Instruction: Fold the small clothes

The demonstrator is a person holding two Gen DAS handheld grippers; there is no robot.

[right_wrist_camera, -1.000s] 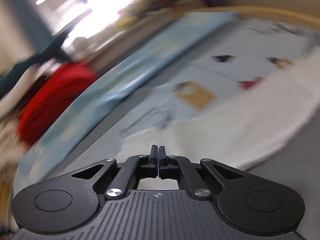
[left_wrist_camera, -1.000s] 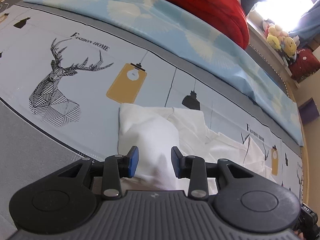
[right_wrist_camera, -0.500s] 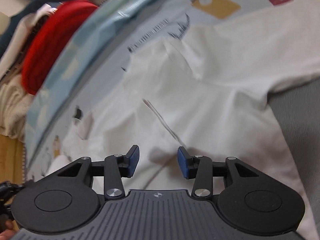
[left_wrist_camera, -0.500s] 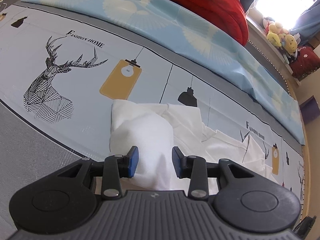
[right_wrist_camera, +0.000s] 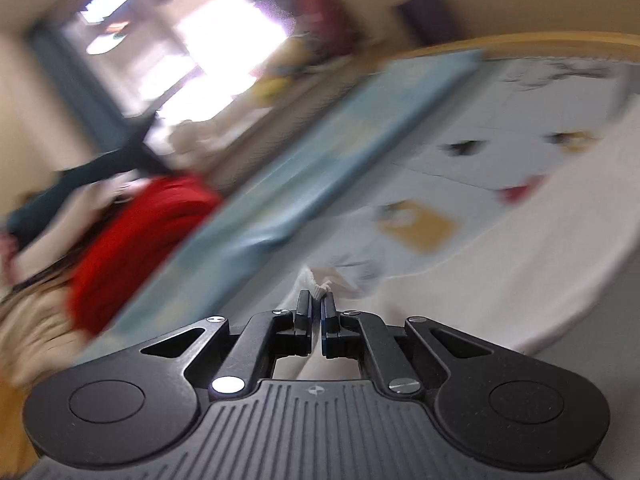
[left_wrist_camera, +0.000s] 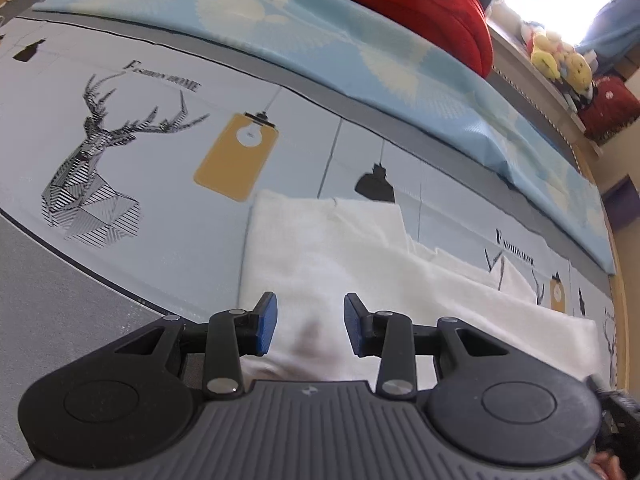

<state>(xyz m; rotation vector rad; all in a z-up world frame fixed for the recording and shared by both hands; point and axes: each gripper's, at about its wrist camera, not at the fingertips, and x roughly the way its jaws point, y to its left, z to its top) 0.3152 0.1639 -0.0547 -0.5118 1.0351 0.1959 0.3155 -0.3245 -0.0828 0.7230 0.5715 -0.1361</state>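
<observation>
A white garment (left_wrist_camera: pixel 320 240) lies on the printed sheet, its left part folded into a neat edge. My left gripper (left_wrist_camera: pixel 310 300) points down onto it. Its blue pads (left_wrist_camera: pixel 266 320) stand well apart and open, with the cloth lying between and below them, not pinched. In the right wrist view, which is blurred, my right gripper (right_wrist_camera: pixel 316 296) has its jaws closing tight on a small pinch of the white cloth (right_wrist_camera: pixel 320 286) that pokes out past the tips. The rest of the garment (right_wrist_camera: pixel 500 272) trails away to the right.
The sheet carries a deer print (left_wrist_camera: pixel 92 172) and a yellow lamp print (left_wrist_camera: pixel 236 156). Behind it run a pale blue blanket (left_wrist_camera: pixel 320 40), a red quilt (left_wrist_camera: pixel 420 0) and plush toys (left_wrist_camera: pixel 560 64) by the window. A grey strip (left_wrist_camera: pixel 48 320) borders the sheet on the left.
Half a second ago the right gripper hung open over the garment; now it is shut on a pinch of cloth and its view has swung up. Under the still left gripper the cloth lies flatter.
</observation>
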